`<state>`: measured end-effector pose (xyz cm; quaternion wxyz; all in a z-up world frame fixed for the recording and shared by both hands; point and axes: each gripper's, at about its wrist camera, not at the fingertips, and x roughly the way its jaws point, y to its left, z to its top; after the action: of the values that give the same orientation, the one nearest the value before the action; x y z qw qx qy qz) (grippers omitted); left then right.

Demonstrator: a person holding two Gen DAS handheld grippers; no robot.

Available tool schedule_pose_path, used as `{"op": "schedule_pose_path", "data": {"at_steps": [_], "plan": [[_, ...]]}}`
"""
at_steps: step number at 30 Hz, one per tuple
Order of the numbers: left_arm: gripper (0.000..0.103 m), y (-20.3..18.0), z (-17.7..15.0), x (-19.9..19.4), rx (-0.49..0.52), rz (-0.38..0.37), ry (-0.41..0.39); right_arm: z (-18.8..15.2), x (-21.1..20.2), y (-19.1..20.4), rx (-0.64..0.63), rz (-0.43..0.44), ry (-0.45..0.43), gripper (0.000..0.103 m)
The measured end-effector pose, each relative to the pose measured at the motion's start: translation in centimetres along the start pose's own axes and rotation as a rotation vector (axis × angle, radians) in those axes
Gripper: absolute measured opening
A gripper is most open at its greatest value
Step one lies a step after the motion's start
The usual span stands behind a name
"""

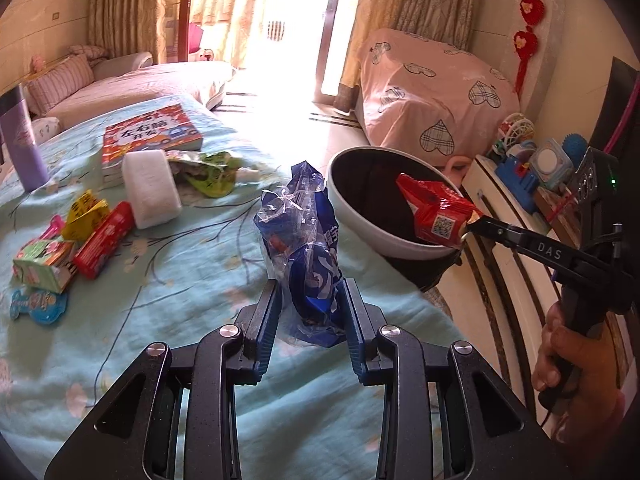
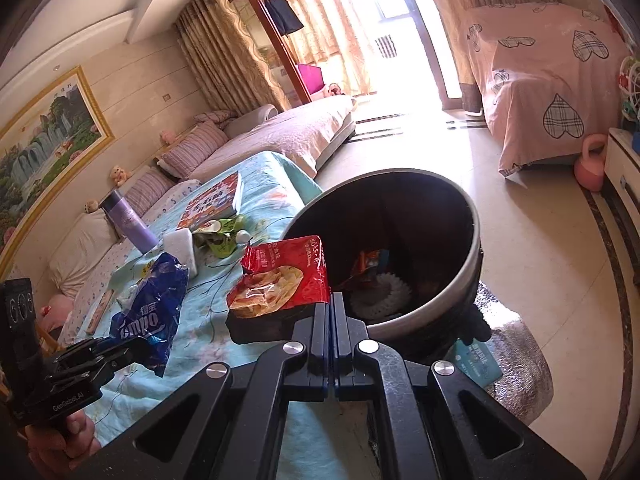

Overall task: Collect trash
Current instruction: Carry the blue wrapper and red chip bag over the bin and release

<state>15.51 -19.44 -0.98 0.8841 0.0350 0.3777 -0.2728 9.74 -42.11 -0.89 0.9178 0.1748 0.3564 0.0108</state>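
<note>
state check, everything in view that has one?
Left gripper: shut on blue bag, lifted.
Right gripper: shut on red wrapper, held at bin rim.
Bin: open, trash inside.
Purple bottle: upright, capped.
Book: closed, flat.

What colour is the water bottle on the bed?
Purple water bottle, clearest in the right wrist view.

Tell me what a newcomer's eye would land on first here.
Two snack bags held up in grippers: the left gripper clamps a blue wrapper, the right gripper pinches a red wrapper beside the open trash bin. More litter lies on the turquoise bedspread.
</note>
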Motion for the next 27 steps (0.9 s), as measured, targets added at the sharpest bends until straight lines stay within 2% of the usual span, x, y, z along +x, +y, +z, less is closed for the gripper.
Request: {"op": "schedule_pose_path", "data": {"at_steps": [17, 27], "plan": [[0.03, -4.5, 4.8, 5.0, 0.089, -0.06, 0.03, 2.9, 1.2, -3.2, -0.023, -0.09, 0.007, 0.001], [0.031, -5.7, 6.9, 8.8, 0.109, -0.077, 0.081, 4.4, 3.4, -4.0, -0.091, -0.154, 0.059, 0.001]]}}
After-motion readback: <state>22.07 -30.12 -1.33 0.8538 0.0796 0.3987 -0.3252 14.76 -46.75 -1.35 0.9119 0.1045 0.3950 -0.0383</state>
